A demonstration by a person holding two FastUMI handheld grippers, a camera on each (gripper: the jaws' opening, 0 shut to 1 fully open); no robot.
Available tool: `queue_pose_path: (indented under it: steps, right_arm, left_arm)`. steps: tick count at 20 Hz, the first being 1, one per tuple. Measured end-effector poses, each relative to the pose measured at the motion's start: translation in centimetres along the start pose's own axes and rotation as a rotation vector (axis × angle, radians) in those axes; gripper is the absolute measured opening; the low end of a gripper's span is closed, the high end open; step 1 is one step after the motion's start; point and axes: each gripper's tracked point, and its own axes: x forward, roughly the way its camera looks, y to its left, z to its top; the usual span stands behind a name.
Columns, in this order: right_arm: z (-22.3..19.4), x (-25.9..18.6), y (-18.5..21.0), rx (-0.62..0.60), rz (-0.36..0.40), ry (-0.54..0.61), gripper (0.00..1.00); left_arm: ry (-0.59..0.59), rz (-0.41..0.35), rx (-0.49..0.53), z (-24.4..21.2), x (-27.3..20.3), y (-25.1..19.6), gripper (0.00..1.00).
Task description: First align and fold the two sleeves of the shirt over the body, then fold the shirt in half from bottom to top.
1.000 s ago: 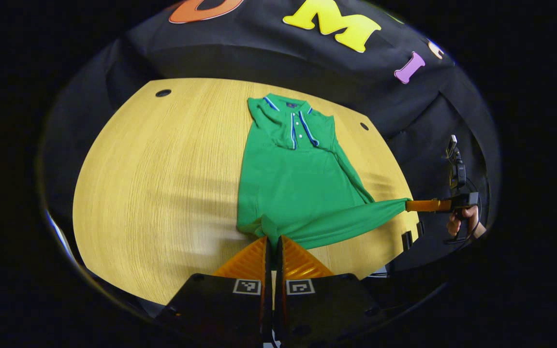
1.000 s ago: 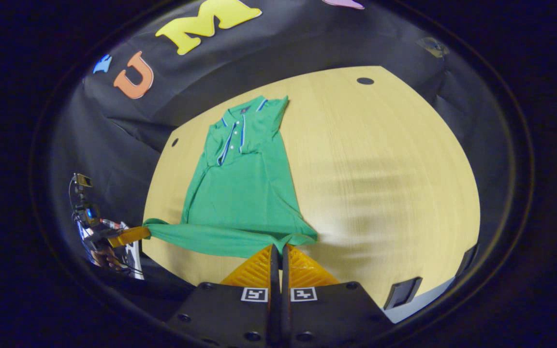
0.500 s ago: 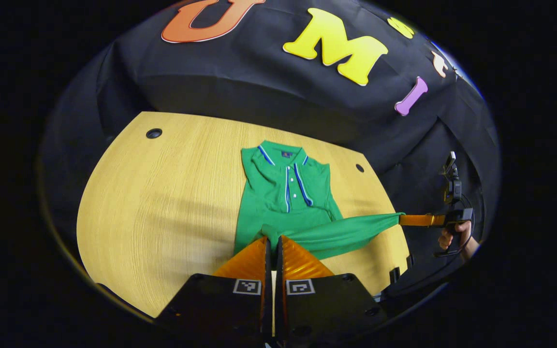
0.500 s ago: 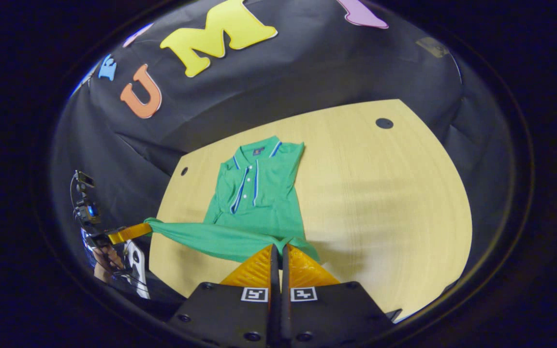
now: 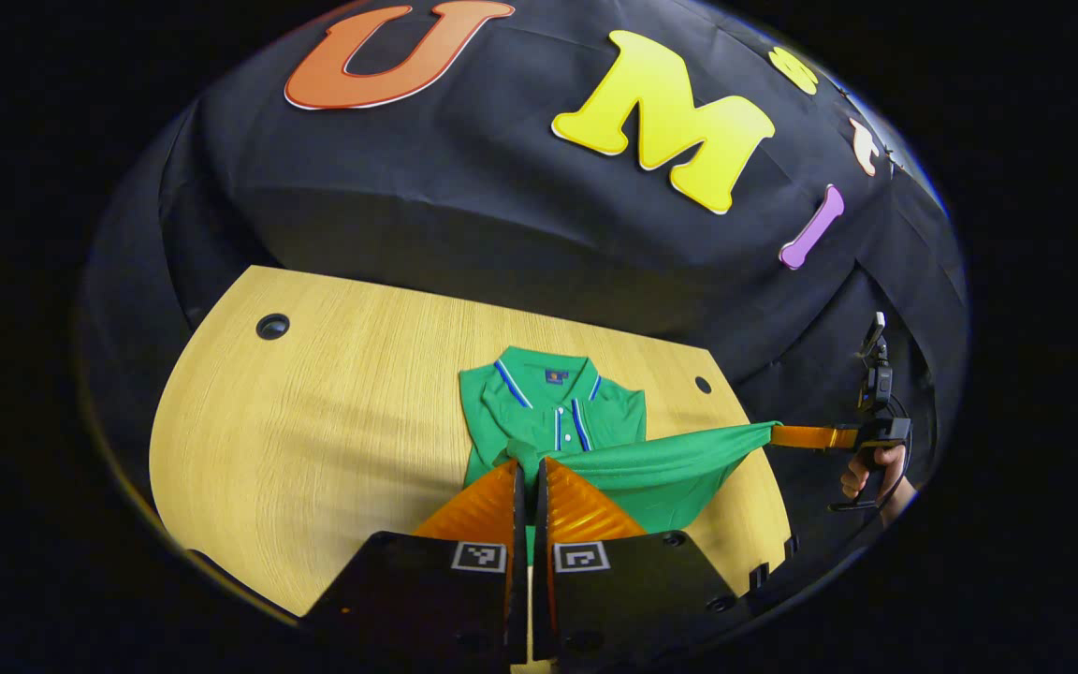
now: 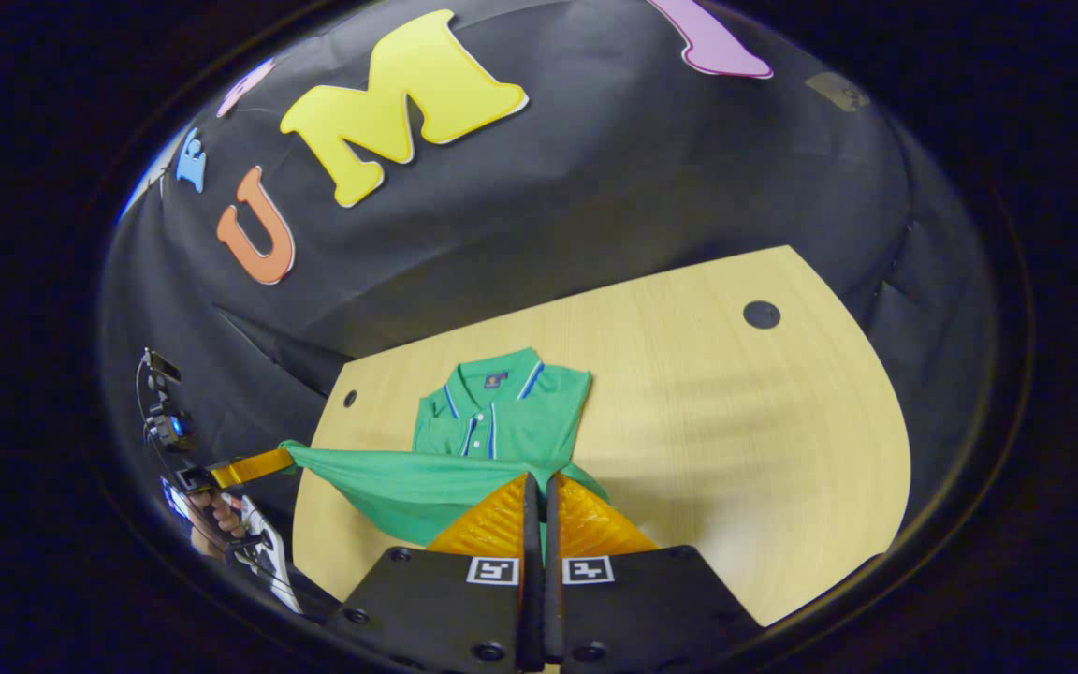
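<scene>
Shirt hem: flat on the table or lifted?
Lifted. Both grippers, left and right, are shut on the hem, stretched between them above the shirt.

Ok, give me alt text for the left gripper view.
The left gripper is shut on the hem of a green polo shirt, lifted over a wooden table. The right gripper holds the other corner, the hem stretched between them.
</scene>
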Motion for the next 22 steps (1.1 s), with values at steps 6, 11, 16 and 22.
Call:
queue_pose_path:
  steps: [6,11,16,22]
  right_arm:
    - [3.8,4.8,0.1,-0.037,-0.008,-0.048,0.02]
    - [6.7,9.0,-0.3,-0.031,-0.004,-0.089,0.02]
    - [6.2,14.5,-1.7,-0.038,-0.022,-0.061,0.02]
    - [6.1,19.7,-3.1,-0.121,-0.062,-0.073,0.02]
  left_arm:
    - [-0.032,0.021,0.014,2.6,4.8,0.7,0.05]
    - [-0.104,0.063,0.026,4.2,8.5,2.7,0.05]
    - [-0.176,0.117,-0.001,5.2,13.4,5.4,0.05]
    - [-0.15,0.184,0.004,3.0,19.1,7.9,0.06]
